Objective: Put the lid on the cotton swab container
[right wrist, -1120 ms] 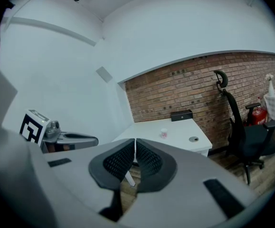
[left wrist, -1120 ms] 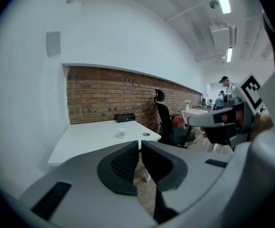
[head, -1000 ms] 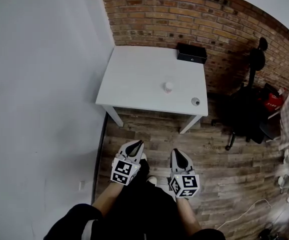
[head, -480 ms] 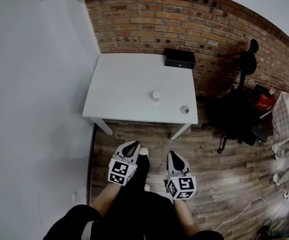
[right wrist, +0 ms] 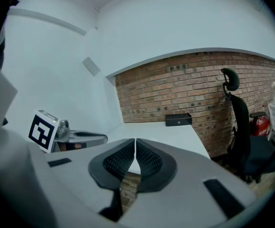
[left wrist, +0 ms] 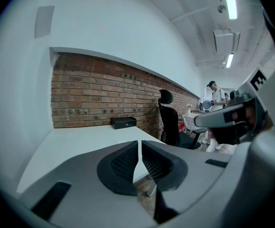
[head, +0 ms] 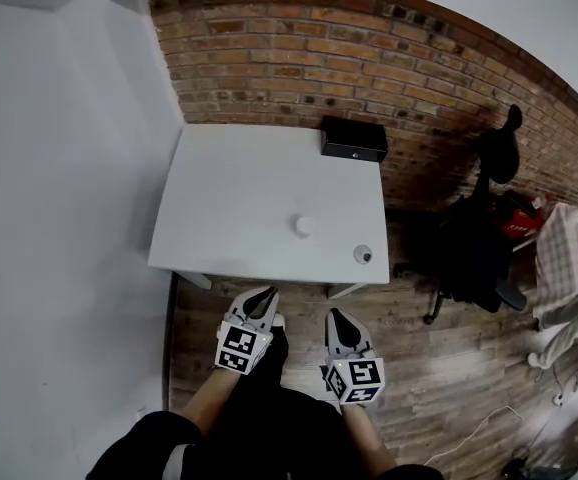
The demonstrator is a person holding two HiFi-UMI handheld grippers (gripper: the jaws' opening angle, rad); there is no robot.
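Both tools are closed with nothing between the jaws. The left tool and right tool hang over the wooden floor, just short of the white tabletop. The small white cotton swab container stands near the tabletop's front edge. Its round lid lies apart, by the corner. A black box sits against the brick wall, and the mark on its front is too small to read.

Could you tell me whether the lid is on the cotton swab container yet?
Not yet: the lid lies apart from the container on the table.

Black sleeves, grey marker-cubed claws
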